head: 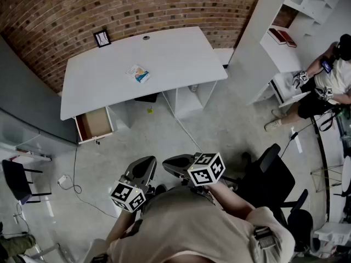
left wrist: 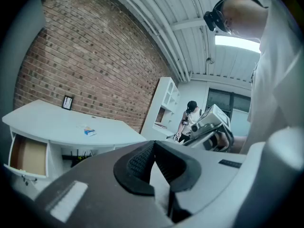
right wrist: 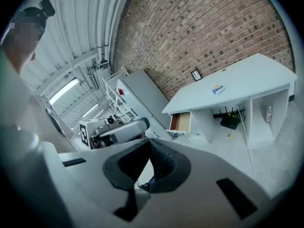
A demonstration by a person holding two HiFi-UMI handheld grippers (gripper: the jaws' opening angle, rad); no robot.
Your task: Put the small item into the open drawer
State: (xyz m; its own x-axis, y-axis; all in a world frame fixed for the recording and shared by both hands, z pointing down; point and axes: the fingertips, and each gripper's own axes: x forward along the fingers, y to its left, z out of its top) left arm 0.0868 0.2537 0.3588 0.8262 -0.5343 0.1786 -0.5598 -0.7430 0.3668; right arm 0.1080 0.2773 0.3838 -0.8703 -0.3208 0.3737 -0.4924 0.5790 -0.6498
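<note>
Hanging well back from the bench point(head: 175, 53): left tongs point(left wrist: 153, 146) and right tongs point(right wrist: 149, 145) closed, empty; small item point(head: 138, 73) on top, drawer point(head: 94, 123) open.

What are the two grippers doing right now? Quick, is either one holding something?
Left gripper: jaws closed, holding nothing.
Right gripper: jaws closed, holding nothing.

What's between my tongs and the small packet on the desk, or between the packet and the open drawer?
Nothing visible. Only floor separates left tongs and right tongs from the desk; the small packet lies unobstructed on top, the open drawer under its left end.
</note>
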